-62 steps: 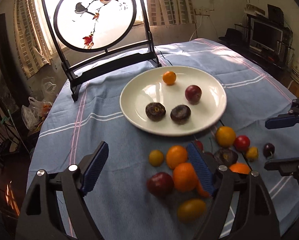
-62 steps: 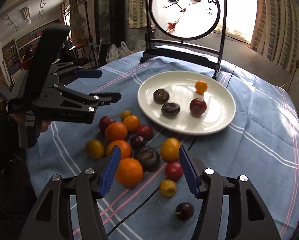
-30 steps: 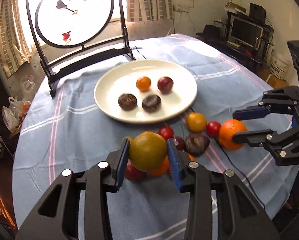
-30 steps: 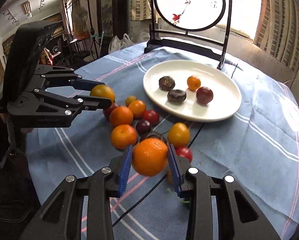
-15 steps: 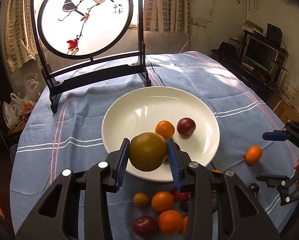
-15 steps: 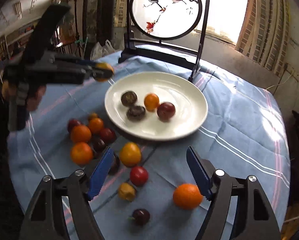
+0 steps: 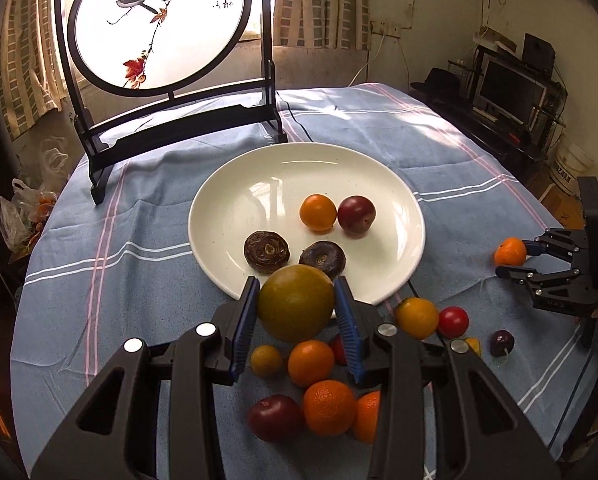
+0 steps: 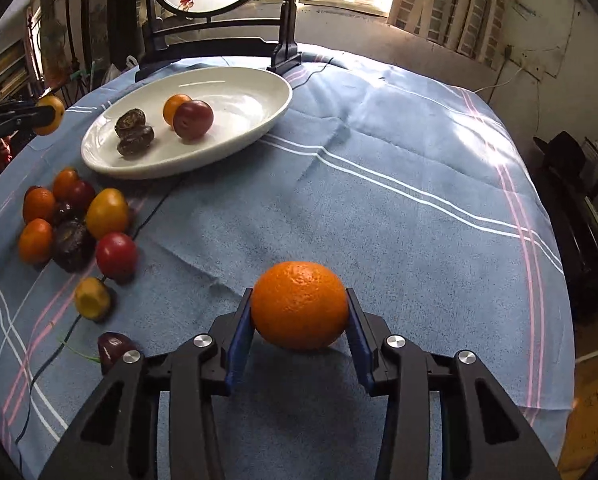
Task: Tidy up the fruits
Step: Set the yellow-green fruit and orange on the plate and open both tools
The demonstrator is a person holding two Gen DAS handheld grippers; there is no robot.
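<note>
white plate (image 7: 379, 184) fills centre frame in the left view, directly ahead of the left gripper (image 7: 295, 312), nearer arm, clamped on a yellow-green fruit (image 7: 295, 304). right gripper (image 8: 299, 312), lower centre, clamped on an orange (image 8: 299, 304); half a second ago it was open.

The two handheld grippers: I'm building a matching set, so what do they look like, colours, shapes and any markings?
Both the left gripper and the right gripper are matte black, with angular skeletal fingers that have triangular cut-outs and silver round bolt heads. The inner pads are blue and ribbed. From the left wrist view, faint unreadable lettering marks the right gripper's body. No sleeves are visible.
</note>
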